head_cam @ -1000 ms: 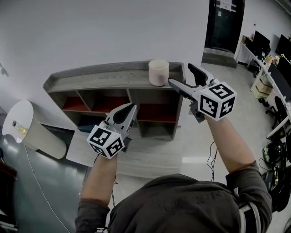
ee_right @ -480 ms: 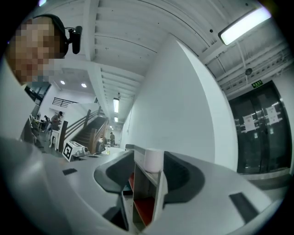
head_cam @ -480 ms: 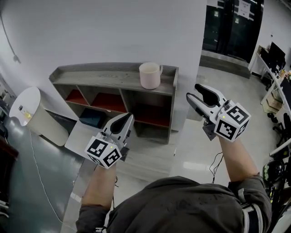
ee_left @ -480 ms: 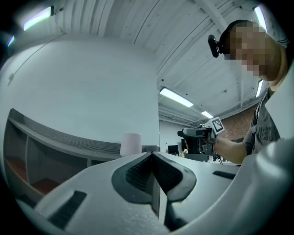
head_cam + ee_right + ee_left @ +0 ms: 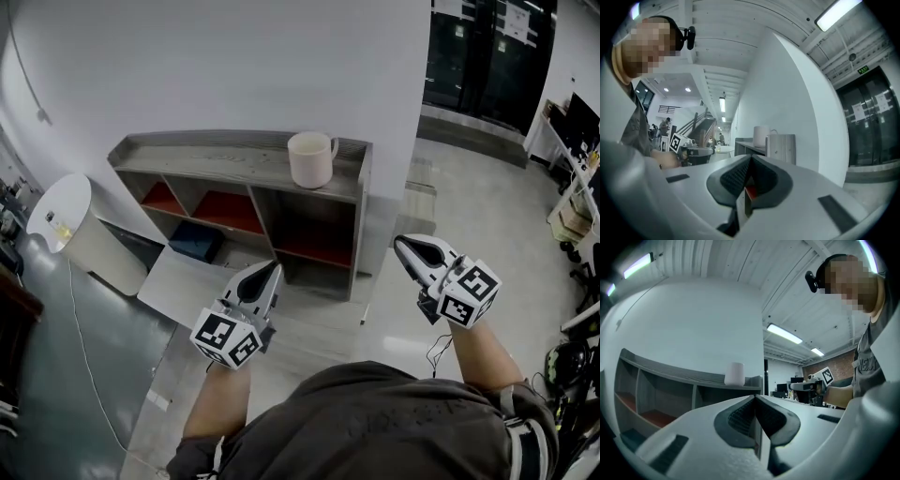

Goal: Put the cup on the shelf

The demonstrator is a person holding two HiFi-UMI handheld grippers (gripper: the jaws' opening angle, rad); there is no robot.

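Right tool (image 5: 404, 245) now off cup (image 5: 309, 160)

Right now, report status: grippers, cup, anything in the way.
Left gripper shut, empty. Right gripper shut, empty. Cup upright on top of the shelf, apart from both grippers. Nothing in the way.

We see the pale cup (image 5: 309, 159) standing upright on the grey shelf (image 5: 206, 157), handle to the right.
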